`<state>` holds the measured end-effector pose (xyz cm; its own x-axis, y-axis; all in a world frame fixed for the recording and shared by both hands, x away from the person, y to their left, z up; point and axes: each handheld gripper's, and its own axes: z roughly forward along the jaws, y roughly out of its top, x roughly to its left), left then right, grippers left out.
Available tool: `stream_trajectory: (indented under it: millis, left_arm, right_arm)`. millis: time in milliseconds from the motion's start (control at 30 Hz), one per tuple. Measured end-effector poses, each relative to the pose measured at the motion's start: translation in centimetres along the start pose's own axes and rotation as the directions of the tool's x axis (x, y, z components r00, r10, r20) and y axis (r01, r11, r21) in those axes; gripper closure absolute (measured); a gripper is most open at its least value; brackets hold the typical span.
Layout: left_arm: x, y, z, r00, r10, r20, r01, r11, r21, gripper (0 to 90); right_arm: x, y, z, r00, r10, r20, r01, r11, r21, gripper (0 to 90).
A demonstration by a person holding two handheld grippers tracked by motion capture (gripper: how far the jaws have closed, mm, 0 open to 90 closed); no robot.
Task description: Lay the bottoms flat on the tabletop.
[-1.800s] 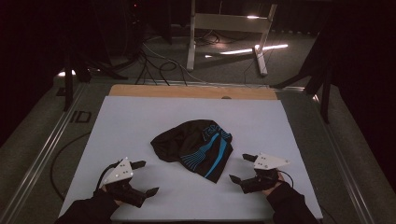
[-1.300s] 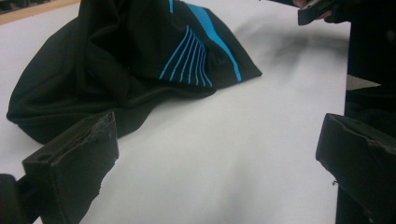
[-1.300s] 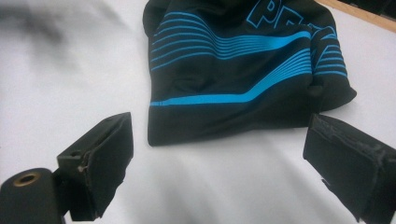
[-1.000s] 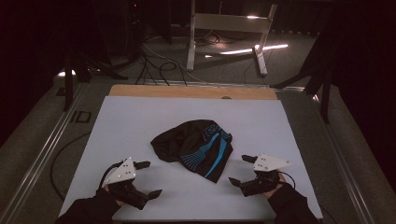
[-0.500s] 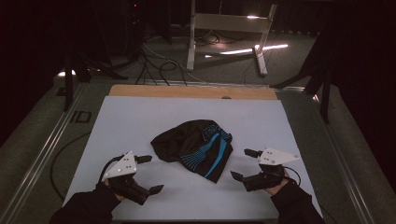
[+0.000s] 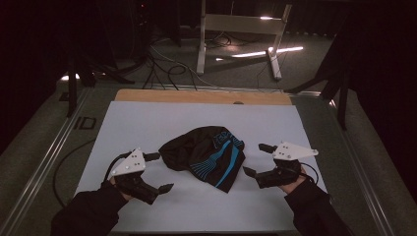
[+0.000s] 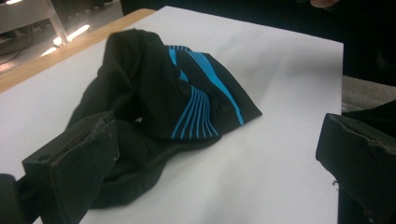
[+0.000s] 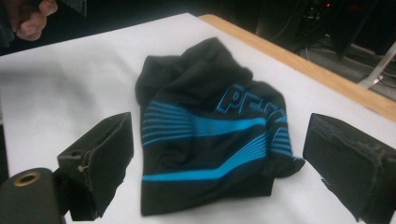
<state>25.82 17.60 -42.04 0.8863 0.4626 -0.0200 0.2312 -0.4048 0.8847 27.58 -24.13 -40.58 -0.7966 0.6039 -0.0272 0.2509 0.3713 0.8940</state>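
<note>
Two hand-held grippers flank your garment [image 6: 206,155].
It lies crumpled mid-bench [image 6: 147,118]; your left hand-held gripper [image 6: 157,172] and right hand-held gripper [image 6: 258,160] sit just beside it, jaws spread, touching nothing.

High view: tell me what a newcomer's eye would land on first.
The eye goes first to the crumpled black garment with bright blue stripes, lying alone in the middle of the white sheet that covers the table. Next come the two hand-held grippers flanking it near the front edge, the left gripper and the right gripper, both with fingers spread open and pointed at the cloth, touching nothing. Beyond the sheet the room is dark, with cables on the floor.
</note>
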Motion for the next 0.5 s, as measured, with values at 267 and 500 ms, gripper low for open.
stream_trajectory:
  millis: [267, 500]
  left_arm:
    - [1.4, 1.4, 0.7, 0.9998, 0.019, -0.001, -0.019, 0.9998, -0.006, 0.0]
    - [2.6, 2.0, 2.0, 0.9974, 0.050, -0.052, -0.051, 0.9985, -0.020, 0.0]
  right_arm:
    - [-1.4, 1.5, 1.3, 0.9998, 0.005, 0.021, -0.005, 1.000, -0.006, 8.9]
    - [-2.3, 1.3, 3.5, 0.9995, 0.023, 0.023, -0.023, 0.999, 0.026, 9.1]
